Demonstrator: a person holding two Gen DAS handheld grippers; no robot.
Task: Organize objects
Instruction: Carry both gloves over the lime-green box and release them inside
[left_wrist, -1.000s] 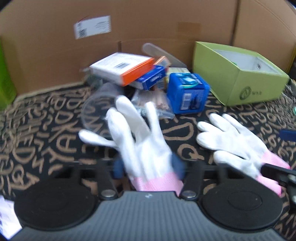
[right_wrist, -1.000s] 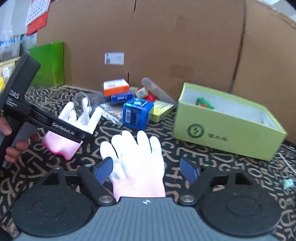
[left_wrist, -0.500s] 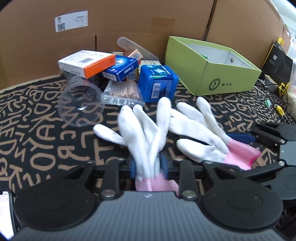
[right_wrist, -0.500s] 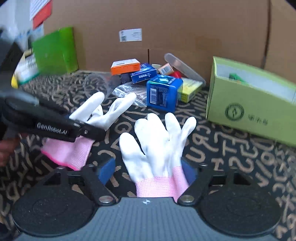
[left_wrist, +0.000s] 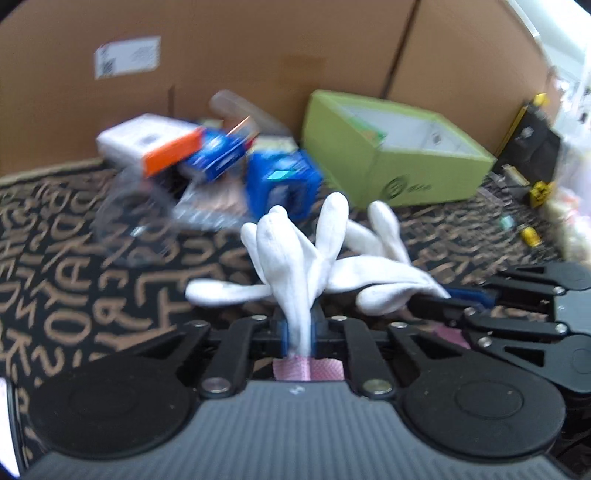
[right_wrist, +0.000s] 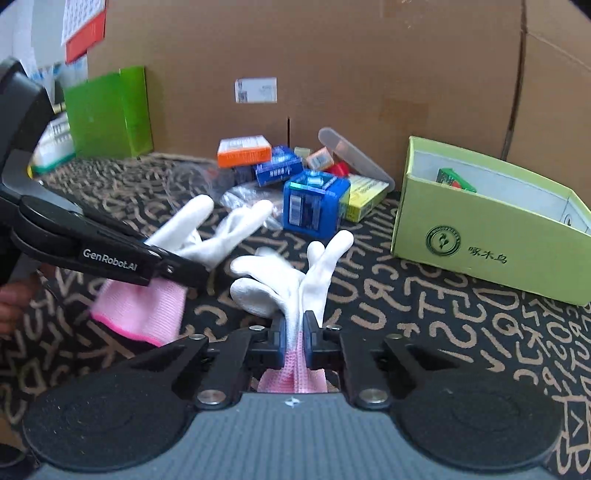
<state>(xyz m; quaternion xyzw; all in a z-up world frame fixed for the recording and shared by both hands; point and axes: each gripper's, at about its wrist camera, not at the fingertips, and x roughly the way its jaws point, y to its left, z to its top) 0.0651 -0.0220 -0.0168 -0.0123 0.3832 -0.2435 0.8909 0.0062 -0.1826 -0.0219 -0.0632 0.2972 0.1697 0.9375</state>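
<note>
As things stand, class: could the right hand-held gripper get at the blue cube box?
Probably not yet. The right hand-held gripper is shut on a glove, so its jaws are occupied. The path itself looks free: only patterned cloth lies between it and the blue cube box.

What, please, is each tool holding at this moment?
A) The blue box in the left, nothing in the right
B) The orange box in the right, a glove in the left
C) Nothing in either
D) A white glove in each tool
D: the left tool is shut on one white glove near its pink cuff, and the right tool is shut on the other white glove in the same way.
</note>
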